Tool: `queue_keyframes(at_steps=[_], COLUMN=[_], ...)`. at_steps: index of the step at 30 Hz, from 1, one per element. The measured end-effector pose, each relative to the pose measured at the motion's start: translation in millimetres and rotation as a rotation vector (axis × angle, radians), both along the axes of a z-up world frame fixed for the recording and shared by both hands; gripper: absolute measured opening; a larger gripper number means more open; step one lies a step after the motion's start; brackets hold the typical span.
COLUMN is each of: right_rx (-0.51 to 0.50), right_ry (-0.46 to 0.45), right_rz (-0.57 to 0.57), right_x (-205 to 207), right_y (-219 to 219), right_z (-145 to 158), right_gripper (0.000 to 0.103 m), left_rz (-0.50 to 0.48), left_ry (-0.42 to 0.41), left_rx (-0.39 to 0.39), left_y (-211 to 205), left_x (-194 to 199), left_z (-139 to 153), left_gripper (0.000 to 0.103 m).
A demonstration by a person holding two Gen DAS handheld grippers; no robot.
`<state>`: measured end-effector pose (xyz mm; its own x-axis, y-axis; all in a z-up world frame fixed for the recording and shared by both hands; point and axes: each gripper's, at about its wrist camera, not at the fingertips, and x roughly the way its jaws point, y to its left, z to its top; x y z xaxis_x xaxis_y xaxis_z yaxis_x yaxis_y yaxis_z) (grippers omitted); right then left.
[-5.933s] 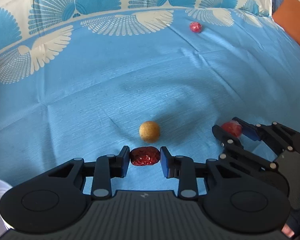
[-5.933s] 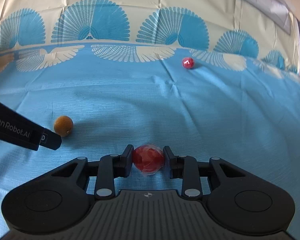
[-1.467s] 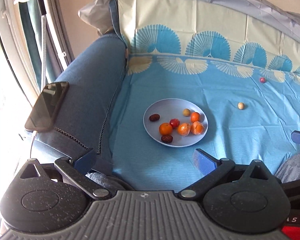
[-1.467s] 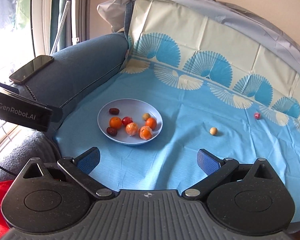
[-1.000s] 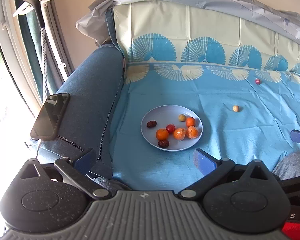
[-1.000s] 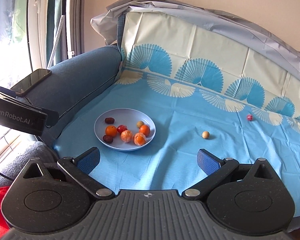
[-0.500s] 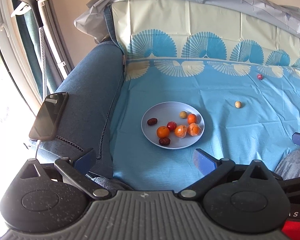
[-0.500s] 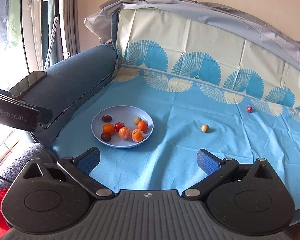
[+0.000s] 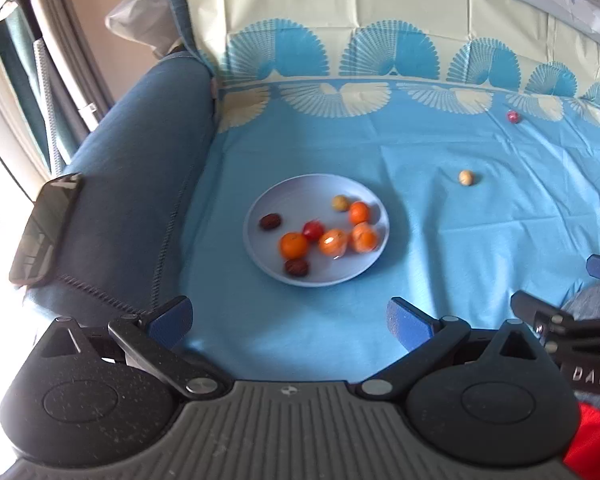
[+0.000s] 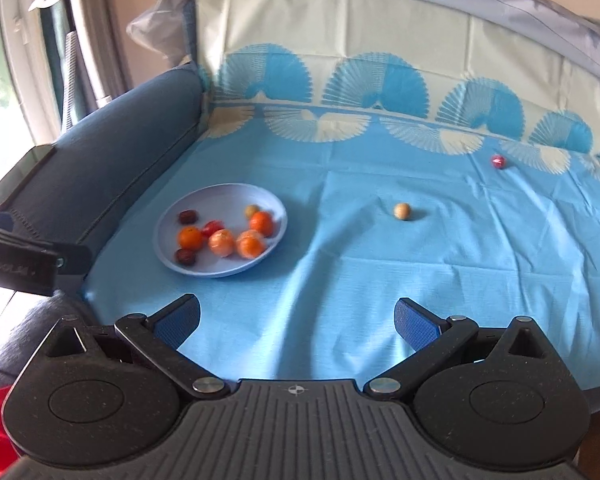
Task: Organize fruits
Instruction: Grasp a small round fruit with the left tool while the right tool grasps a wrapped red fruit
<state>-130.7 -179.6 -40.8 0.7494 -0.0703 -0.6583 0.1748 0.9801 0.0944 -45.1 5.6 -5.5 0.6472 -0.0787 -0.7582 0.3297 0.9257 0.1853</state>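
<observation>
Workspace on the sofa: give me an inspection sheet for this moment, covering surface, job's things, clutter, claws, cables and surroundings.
Surface: blue patterned cloth spread over the sofa seat, creased.
Job's things: pale plate holding eight small fruits, orange, red, dark and one yellowish; tan fruit and red fruit lie loose on the cloth, apart from the plate.
Clutter: phone lying on the armrest.
Claws: left claw open, empty, short of the plate; right claw open, empty.
Cables: nothing seen for certain; a dark line along the armrest may be stitching.
Surroundings: window and a white stand at left, grey cover over the sofa back.
</observation>
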Motion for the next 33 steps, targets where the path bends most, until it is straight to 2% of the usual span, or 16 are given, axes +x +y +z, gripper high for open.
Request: queue_keyframes(at_steps=[6, 10, 15, 18, 24, 26, 27, 28, 30, 33], right_rx=[-0.011, -0.052, -0.092, -0.115, -0.063, -0.056, -0.058, -0.045, -0.06, -0.083], right_ry=[-0.004, -0.026, -0.078, -0.066, -0.016, 0.009, 0.025, 0.056, -0.009, -0.042], right_rz=[-0.229, -0.322, -0.399, -0.418, -0.401, -0.421, -0.445, -0.454, -0.448, -0.43], right_x=[24, 59, 144, 208, 320, 345, 354, 361, 357, 349], right_y=[-99, -170, -270, -325, -399, -414, -419, -425, -425, -421], right_z=[-18, -30, -54, -82, -141, -157, -167, -177, -185, -188], right_gripper=[0.102, 0.102, 0.102, 0.102, 0.102, 0.102, 0.102, 0.102, 0.102, 0.102], left_rz=[-0.092, -0.14, -0.205, -0.231, -0.266, -0.268, -0.266, -0.263, -0.246, -0.239], left_ry=[0.01, -0.022, -0.006, -0.006, 0.043, 0.087, 0.106, 0.094, 0.091, 0.099], left_rx=[-0.032, -0.051, -0.063, -0.071, -0.061, -0.007, 0.021, -0.006, -0.046, -0.058], left_y=[-81, -151, -232, -264, -298, -305, -305, -300, -291, -286], left_x=[36, 73, 132, 163, 215, 224, 225, 225, 223, 221], left_z=[-21, -45, -86, -113, -174, -193, -202, -204, -207, -206], left_gripper=[0.103, 0.103, 0.103, 0.103, 0.103, 0.103, 0.103, 0.103, 0.103, 0.103])
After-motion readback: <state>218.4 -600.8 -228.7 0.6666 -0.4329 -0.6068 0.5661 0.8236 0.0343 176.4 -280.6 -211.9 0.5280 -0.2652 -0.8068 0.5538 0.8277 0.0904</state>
